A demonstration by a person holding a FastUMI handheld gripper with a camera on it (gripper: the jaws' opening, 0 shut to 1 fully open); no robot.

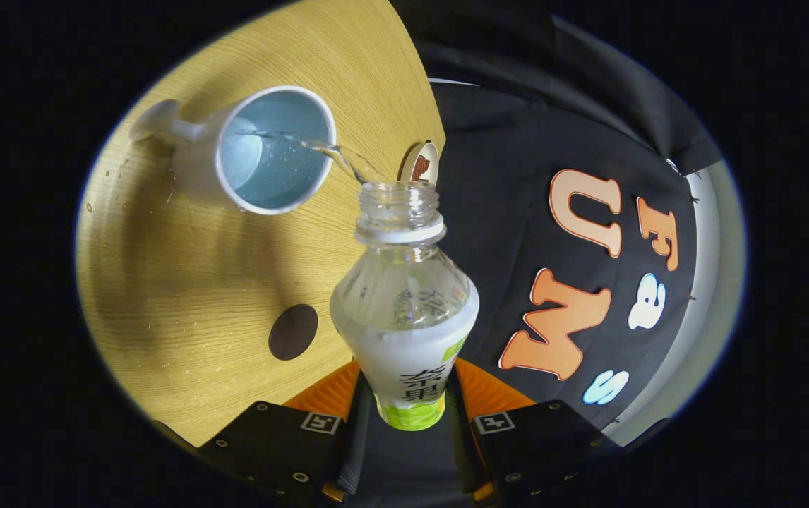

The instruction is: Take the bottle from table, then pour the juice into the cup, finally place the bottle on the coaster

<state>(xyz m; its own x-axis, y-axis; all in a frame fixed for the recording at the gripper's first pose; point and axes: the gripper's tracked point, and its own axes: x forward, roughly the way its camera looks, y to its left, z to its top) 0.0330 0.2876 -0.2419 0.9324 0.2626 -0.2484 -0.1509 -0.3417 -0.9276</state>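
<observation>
Gripper [408, 398] clamped on the bottle [404, 310] from both sides — tipped, uncapped, neck pointing away. Beyond the fingers, a thin stream of juice [334, 154] arcing into the cup [263, 152] on the wooden table [186, 282]. Coaster [293, 331] just ahead, left of the bottle.

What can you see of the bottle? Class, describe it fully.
The bottle is clear plastic, uncapped, with a threaded neck, a white collar ring and a white-and-green label. It is tilted toward the cup, a thin clear stream running from its mouth into it. Pale liquid remains inside. The gripper is shut on its lower body.
</observation>
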